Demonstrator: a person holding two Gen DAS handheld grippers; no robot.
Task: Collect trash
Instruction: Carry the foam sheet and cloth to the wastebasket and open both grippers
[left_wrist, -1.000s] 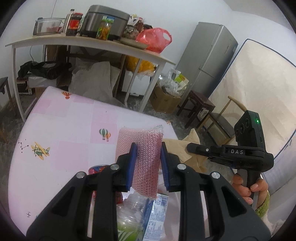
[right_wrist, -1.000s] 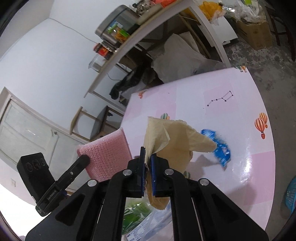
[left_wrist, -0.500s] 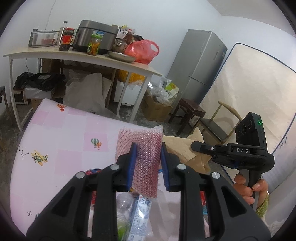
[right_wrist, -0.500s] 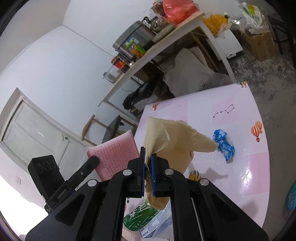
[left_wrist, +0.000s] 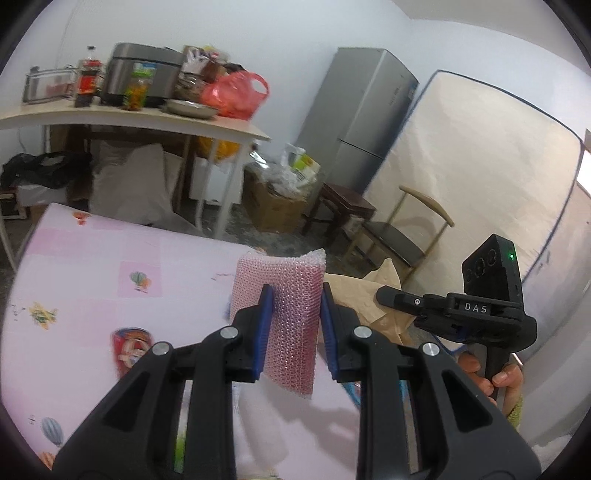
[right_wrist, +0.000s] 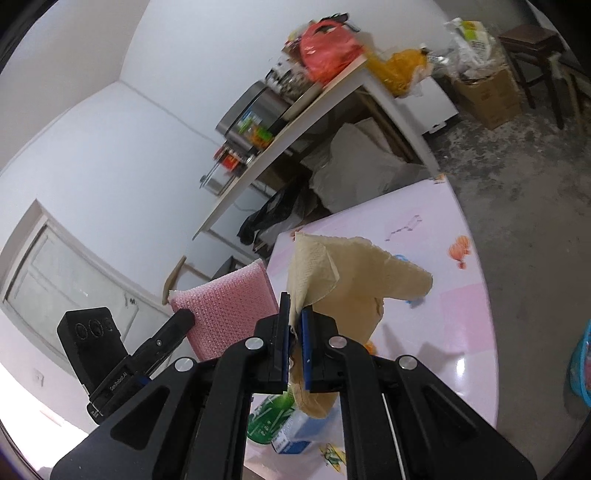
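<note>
Left tool (left_wrist: 293, 325) clamps pink wrap (left_wrist: 284, 295); right tool (right_wrist: 295, 349), alongside, pinches tan paper (right_wrist: 347, 273), both lifted clear for binning.

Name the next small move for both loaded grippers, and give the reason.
Probably carry both toward the blue-rimmed container at the table's right edge, likely the bin. The left gripper is clamped on the pink bubble wrap, the right gripper on the tan paper towel, both lifted off the pink table.
</note>
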